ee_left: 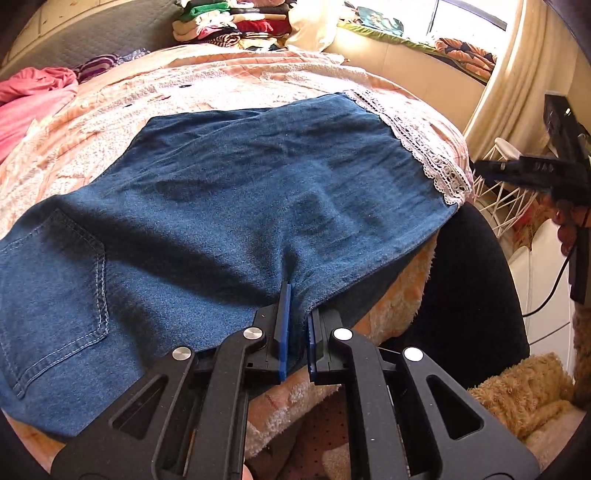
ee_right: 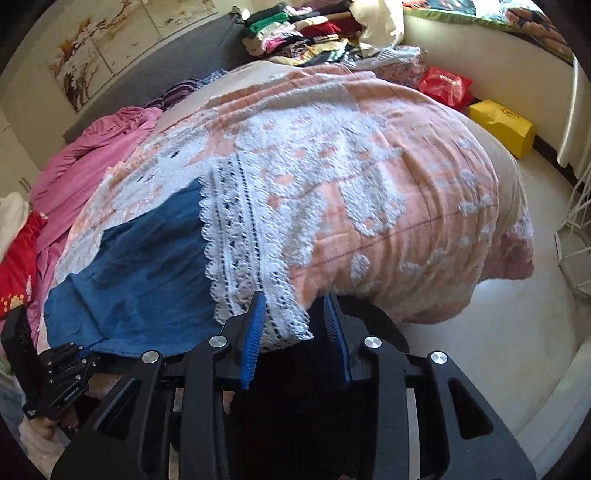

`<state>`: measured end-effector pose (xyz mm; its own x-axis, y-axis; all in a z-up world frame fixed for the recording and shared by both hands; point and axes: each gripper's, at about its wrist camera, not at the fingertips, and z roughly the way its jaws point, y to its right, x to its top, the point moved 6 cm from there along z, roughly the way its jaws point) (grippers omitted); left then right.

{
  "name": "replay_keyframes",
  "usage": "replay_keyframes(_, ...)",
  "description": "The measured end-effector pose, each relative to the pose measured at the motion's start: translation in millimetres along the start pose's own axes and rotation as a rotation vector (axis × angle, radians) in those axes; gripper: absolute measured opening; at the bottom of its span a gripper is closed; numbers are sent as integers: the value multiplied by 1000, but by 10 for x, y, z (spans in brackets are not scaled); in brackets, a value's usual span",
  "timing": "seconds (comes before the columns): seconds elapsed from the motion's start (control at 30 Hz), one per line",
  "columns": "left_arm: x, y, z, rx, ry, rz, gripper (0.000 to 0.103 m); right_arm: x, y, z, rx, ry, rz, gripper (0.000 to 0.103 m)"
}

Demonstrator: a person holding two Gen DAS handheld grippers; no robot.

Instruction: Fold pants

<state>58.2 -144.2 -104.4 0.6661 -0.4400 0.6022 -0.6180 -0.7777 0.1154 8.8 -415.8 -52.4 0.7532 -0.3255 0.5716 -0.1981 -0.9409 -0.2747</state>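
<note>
Blue denim pants with white lace hem (ee_left: 258, 177) lie lengthwise left-right; near edge is pinched by left gripper (ee_left: 295, 325); right gripper (ee_right: 295, 325), spread wide, apparently straddles the lace hem.

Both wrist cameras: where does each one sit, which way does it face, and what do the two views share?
Left wrist: sits on the left gripper, facing across the bed; fingers shut on the pants; the right gripper shows at the right edge.
Right wrist: sits on the right gripper, open at the lace hem, facing the floor beyond.
Shared: pants, lace hem, blanket, clothes pile.
</note>
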Motion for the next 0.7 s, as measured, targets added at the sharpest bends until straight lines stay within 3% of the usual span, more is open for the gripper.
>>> replay_keyframes(0.13,-26,15,0,13,0,-1,4,20,-399,103,82,-6,-102,33)
replay_keyframes(0.23,-53,10,4,14,-4,-9,6,-45,-628,346,135,-65,-131,33)
replay_keyframes(0.47,-117,-2,-2,-1,-9,-26,16,-273,-512,735,99,-191,-72,33)
replay_keyframes(0.53,-113,7,-21,-6,-5,-30,27,-289,-516,717,104,-190,-92,34)
replay_keyframes(0.57,-106,13,-58,-11,5,-38,43,-288,-527,699,107,-193,-108,34)
replay_keyframes(0.6,-96,19,-102,-14,15,-46,52,-276,-535,660,115,-189,-113,36)
replay_keyframes(0.7,-36,16,-279,-28,51,-62,52,-197,-517,468,127,-137,-131,44)
